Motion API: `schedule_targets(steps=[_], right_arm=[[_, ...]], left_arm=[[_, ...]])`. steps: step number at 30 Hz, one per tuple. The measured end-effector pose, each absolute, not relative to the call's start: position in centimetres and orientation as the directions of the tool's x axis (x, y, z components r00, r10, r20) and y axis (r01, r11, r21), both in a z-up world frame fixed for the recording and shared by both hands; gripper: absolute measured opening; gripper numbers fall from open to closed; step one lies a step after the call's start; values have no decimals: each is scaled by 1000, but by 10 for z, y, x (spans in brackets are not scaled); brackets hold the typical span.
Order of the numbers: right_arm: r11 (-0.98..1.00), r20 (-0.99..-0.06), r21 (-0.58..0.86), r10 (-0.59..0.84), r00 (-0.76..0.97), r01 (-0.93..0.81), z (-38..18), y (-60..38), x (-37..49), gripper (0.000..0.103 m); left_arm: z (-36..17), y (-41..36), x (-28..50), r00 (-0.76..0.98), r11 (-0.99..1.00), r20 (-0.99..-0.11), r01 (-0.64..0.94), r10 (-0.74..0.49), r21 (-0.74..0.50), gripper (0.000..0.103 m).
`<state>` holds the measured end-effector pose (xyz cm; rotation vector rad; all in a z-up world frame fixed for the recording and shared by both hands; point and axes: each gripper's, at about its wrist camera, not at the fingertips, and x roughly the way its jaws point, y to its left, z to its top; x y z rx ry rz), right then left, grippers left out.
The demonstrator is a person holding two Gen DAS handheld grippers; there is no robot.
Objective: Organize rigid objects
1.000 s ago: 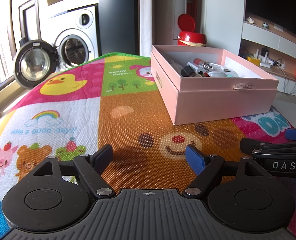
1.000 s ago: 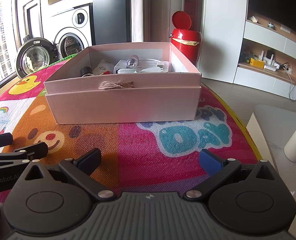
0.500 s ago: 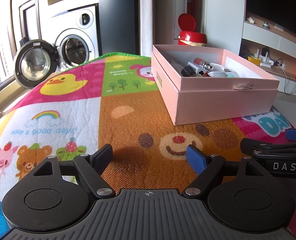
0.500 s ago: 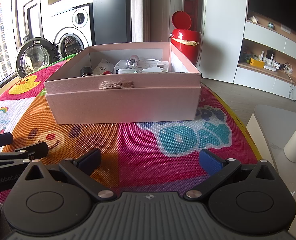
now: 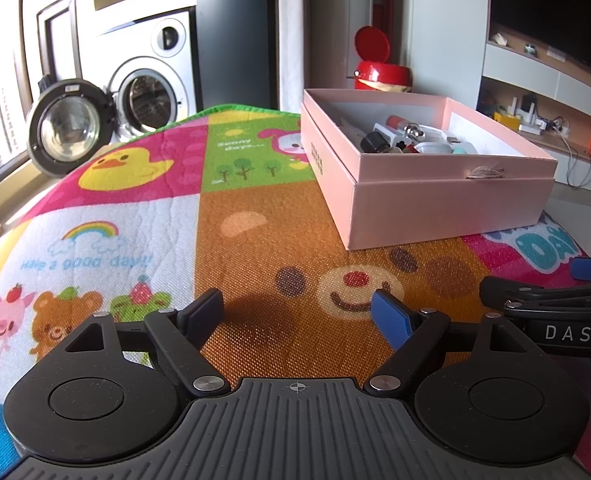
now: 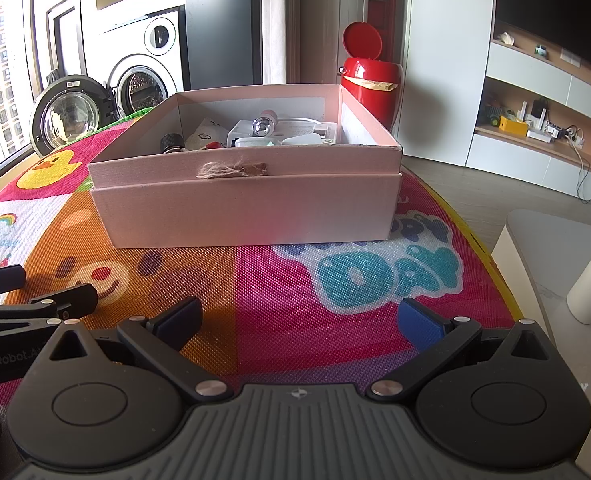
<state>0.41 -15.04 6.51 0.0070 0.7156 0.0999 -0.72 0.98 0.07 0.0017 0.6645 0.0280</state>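
Pink box (image 6: 247, 208) ahead of right gripper (image 6: 301, 316) | left gripper (image 5: 295, 312): box ahead-right; both spread, empty

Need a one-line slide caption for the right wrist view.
Right gripper open and empty above the mat, facing the pink box of small items.

Bright window daylight, fisheye-bent edges
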Motion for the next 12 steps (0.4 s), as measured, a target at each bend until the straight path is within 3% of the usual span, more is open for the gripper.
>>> schedule_targets(steps=[12], right_arm=[[995,-655,41,94,750,-89,65,-150,4,103]], left_arm=[[1,10,-7,787,1000,-616,-25,24,7,86]])
